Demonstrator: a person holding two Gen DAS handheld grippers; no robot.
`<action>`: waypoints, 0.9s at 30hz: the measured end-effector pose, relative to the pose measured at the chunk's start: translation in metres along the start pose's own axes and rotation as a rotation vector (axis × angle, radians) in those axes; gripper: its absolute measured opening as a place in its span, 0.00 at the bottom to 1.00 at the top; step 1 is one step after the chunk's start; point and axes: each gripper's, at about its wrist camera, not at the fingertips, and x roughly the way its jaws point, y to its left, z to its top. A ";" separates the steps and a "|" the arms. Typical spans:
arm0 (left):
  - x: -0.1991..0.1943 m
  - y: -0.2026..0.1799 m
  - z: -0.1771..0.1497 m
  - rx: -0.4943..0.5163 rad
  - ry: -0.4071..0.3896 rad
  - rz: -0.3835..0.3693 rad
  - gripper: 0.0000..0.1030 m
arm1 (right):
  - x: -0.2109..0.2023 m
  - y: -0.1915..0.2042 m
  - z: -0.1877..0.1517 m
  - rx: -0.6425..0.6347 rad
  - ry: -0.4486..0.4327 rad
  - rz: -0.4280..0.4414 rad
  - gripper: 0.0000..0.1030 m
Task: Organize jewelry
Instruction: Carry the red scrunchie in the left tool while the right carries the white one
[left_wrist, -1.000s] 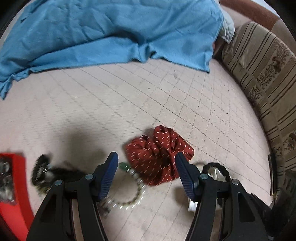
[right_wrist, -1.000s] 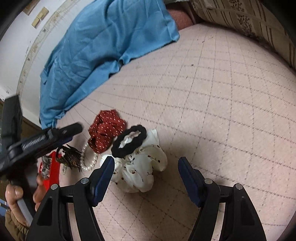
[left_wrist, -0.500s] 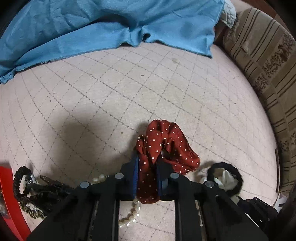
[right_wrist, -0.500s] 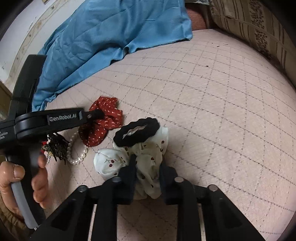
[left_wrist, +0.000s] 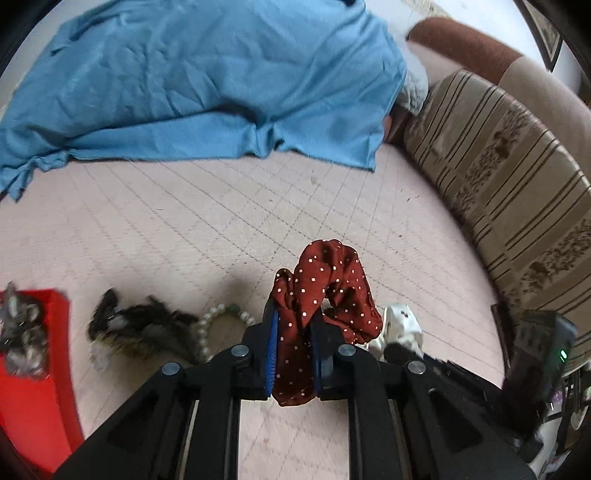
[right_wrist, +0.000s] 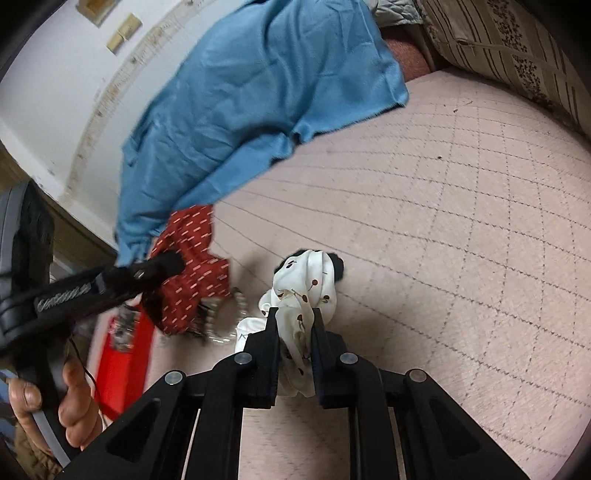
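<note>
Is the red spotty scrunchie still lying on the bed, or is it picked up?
Picked up. The left gripper is shut on the red white-dotted fabric scrunchie, which hangs bunched between its fingers, above the pink quilted bed cover.

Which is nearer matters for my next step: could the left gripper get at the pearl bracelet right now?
Probably not yet. The left gripper is shut on the red scrunchie, so its jaws are occupied. The pearl bracelet lies close by, uncovered, beside the dark hair accessories.
</note>
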 end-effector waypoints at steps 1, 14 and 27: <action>-0.009 0.001 -0.003 -0.004 -0.015 0.004 0.14 | -0.003 0.000 0.000 0.006 -0.008 0.014 0.15; -0.099 0.044 -0.060 -0.065 -0.132 0.091 0.14 | -0.022 0.012 -0.007 0.015 -0.037 0.141 0.15; -0.163 0.121 -0.113 -0.135 -0.236 0.262 0.15 | -0.019 0.034 -0.028 -0.126 -0.058 -0.077 0.15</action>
